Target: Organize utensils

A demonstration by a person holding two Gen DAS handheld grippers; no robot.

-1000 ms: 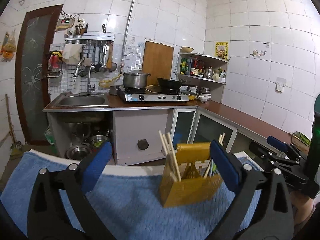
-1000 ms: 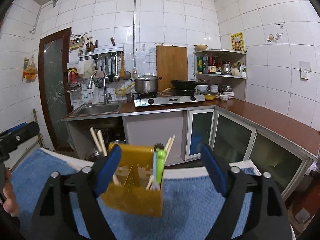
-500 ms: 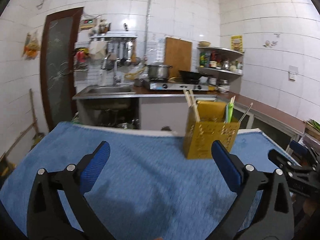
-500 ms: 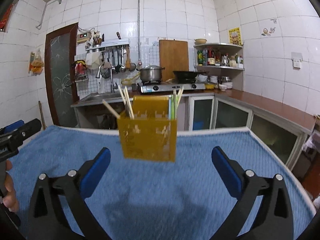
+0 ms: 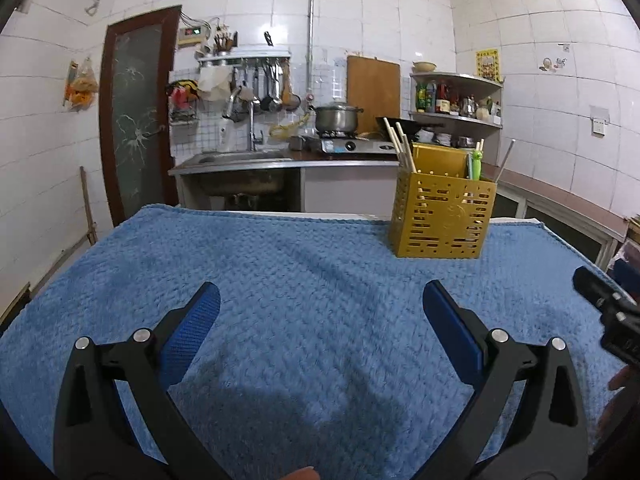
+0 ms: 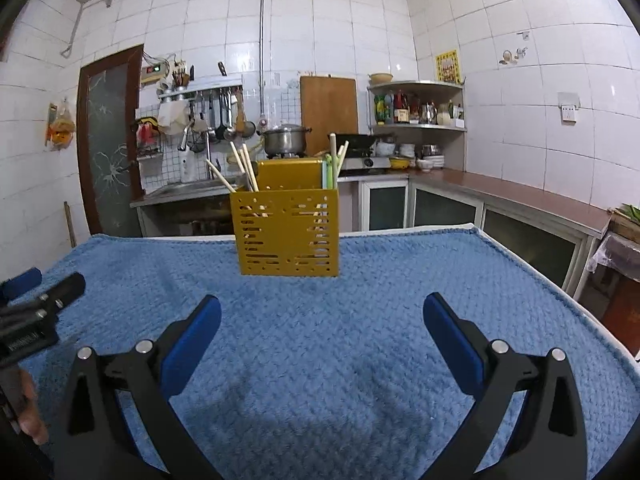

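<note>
A yellow slotted utensil holder (image 5: 442,220) stands upright on the blue towel (image 5: 280,280), toward the far right in the left wrist view and centred in the right wrist view (image 6: 289,232). It holds wooden chopsticks (image 6: 242,168) on its left side and green and pale utensils (image 6: 334,162) on its right. My left gripper (image 5: 320,316) is open and empty, low over the towel, well short of the holder. My right gripper (image 6: 322,318) is open and empty, facing the holder from a short distance.
The towel covers the whole table; its far edge (image 6: 400,232) lies just behind the holder. Beyond are a sink (image 5: 236,158), a stove with a pot (image 5: 338,118) and a brown counter (image 6: 520,196). The other gripper shows at each view's side (image 5: 608,308).
Both grippers have drawn back from the holder and dropped lower over the towel. The holder now looks smaller and farther away in both views; it stands on the towel.
</note>
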